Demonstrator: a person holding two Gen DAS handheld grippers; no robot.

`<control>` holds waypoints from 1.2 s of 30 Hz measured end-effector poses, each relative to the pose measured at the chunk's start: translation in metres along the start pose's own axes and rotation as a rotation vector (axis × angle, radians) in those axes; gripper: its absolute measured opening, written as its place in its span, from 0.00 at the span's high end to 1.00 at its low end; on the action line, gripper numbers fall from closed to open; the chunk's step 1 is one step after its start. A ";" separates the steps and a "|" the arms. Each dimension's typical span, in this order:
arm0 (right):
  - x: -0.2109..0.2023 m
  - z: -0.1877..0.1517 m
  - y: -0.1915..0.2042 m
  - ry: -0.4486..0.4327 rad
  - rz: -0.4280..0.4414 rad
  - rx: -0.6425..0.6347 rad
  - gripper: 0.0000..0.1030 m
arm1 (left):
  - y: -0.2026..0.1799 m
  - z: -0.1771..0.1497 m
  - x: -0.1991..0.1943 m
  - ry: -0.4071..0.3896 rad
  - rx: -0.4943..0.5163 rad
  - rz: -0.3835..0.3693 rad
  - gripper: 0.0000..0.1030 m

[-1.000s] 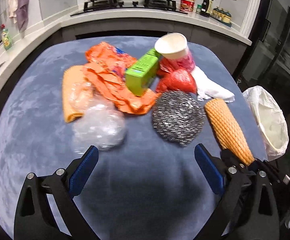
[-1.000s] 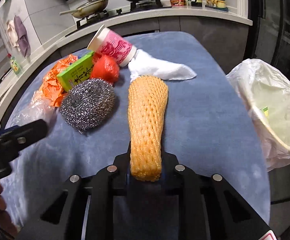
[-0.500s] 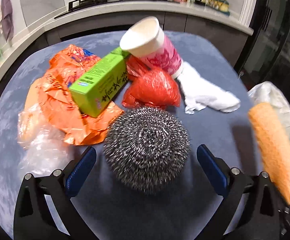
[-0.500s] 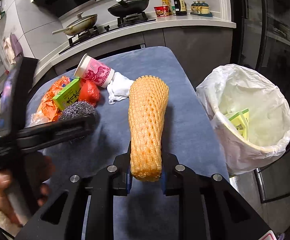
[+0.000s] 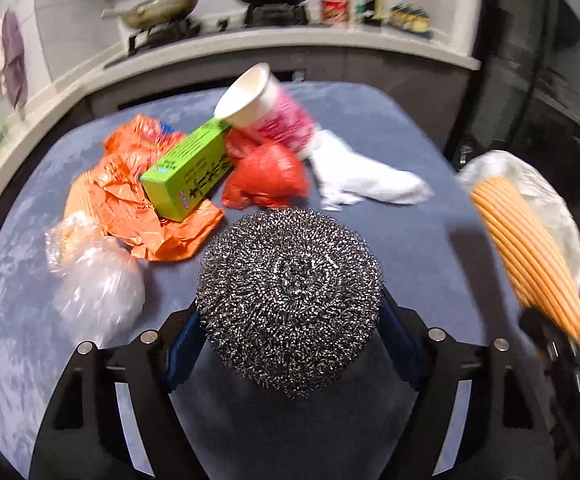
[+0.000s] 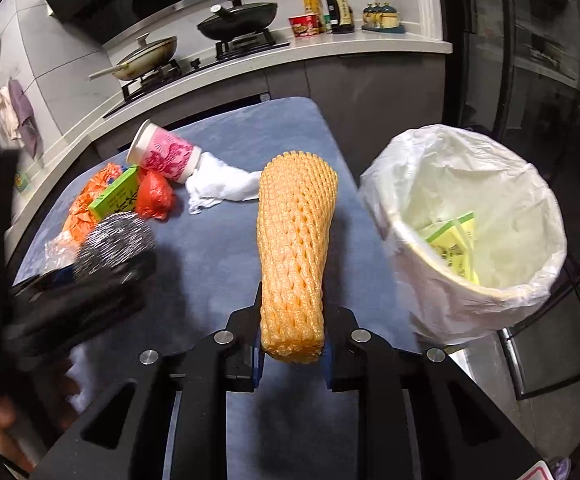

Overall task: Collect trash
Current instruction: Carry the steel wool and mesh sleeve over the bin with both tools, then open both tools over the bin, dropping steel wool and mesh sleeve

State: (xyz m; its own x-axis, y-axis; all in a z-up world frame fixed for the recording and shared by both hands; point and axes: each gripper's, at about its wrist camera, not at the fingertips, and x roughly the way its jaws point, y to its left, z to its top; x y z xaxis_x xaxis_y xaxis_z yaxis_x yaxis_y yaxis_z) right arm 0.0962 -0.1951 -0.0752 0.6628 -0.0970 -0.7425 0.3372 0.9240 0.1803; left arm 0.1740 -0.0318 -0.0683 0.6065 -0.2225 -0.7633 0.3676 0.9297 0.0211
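My left gripper is shut on a steel wool scourer over the blue table. My right gripper is shut on an orange foam net sleeve and holds it above the table's right edge, left of the white-lined trash bin. The sleeve and bin also show at the right of the left wrist view. The left gripper with the scourer shows blurred at the left of the right wrist view.
On the table lie a green box, orange wrappers, a red bag, a pink paper cup, a white tissue and clear plastic. A counter with a stove stands behind.
My left gripper moved forward and closed on the scourer. My right gripper lifted the foam sleeve and carried it right, closer to the bin.
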 end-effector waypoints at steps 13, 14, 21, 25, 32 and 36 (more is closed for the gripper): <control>-0.044 0.003 -0.046 -0.062 -0.077 0.054 0.79 | -0.043 -0.017 -0.082 -0.128 0.133 -0.165 0.28; -0.047 0.006 -0.052 -0.069 -0.083 0.063 0.79 | -0.047 -0.015 -0.082 -0.126 0.134 -0.179 0.28; -0.048 0.024 -0.103 -0.094 -0.162 0.113 0.78 | -0.107 0.022 -0.063 -0.121 0.181 -0.292 0.28; -0.034 0.040 -0.133 -0.084 -0.224 0.121 0.78 | -0.147 0.046 -0.033 -0.061 0.215 -0.387 0.28; -0.007 0.053 -0.179 -0.050 -0.265 0.165 0.76 | -0.204 0.077 0.033 0.098 0.246 -0.550 0.28; 0.007 0.056 -0.191 -0.026 -0.275 0.170 0.75 | -0.220 0.084 0.060 0.153 0.248 -0.559 0.26</control>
State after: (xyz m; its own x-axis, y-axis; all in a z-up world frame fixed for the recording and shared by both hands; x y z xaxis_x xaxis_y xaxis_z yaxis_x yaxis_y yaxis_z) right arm 0.0736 -0.3926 -0.0788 0.5475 -0.3464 -0.7617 0.6116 0.7869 0.0817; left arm 0.1884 -0.2744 -0.0650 0.1744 -0.5940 -0.7853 0.7636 0.5851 -0.2730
